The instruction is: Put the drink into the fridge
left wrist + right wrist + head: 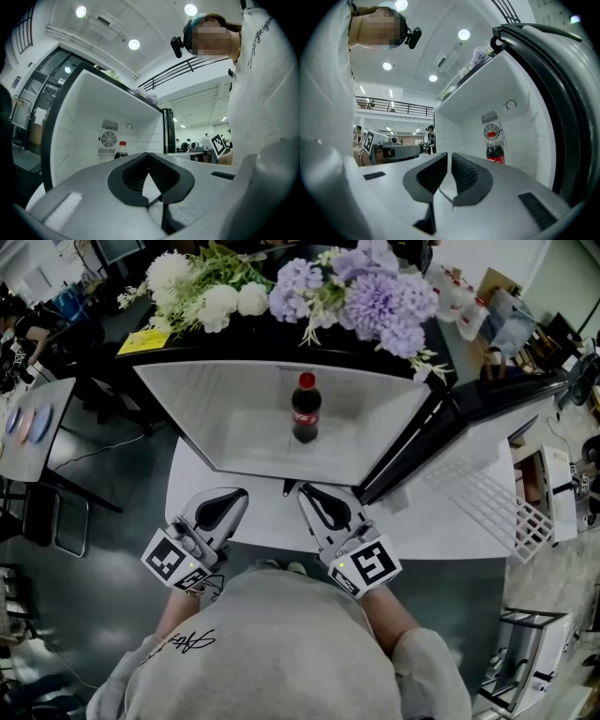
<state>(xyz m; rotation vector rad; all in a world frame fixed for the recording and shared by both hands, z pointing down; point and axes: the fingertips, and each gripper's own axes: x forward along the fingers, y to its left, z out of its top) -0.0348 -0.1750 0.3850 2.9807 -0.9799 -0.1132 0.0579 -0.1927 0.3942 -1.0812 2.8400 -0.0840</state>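
The bottle [306, 409] stands upright inside the fridge [187, 418], straight ahead of my two grippers and well apart from both. It sits deep in the compartment on the white floor, in line with the gap between the grippers. In the left gripper view the bottle [121, 150] shows just left of the jaws. In the right gripper view it [495, 151] shows to their right.

My left gripper [230, 501] is empty, its jaws closed tip to tip. My right gripper [314, 498] is the same: jaws drawn together with only a sliver between the pads and nothing in them. Both hover side by side just before the fridge's open front, pointing in.

The bottle is dark, glossy plastic with a round body, a narrow neck, a red cap and a red label. The fridge is a smooth white box with a black frame. On its back wall, behind the bottle, is a round fan grille [108, 139] with slotted vents above and below it. The door [487, 395] is swung open to the right of my right gripper; its inner face is white and carries a white wire rack.

Each gripper has a matte grey shell, black ribbed pads [464, 174] that taper to a point, and a marker cube [367, 563] at the rear. Beyond the fridge's top lie soft purple and white flowers [375, 296].
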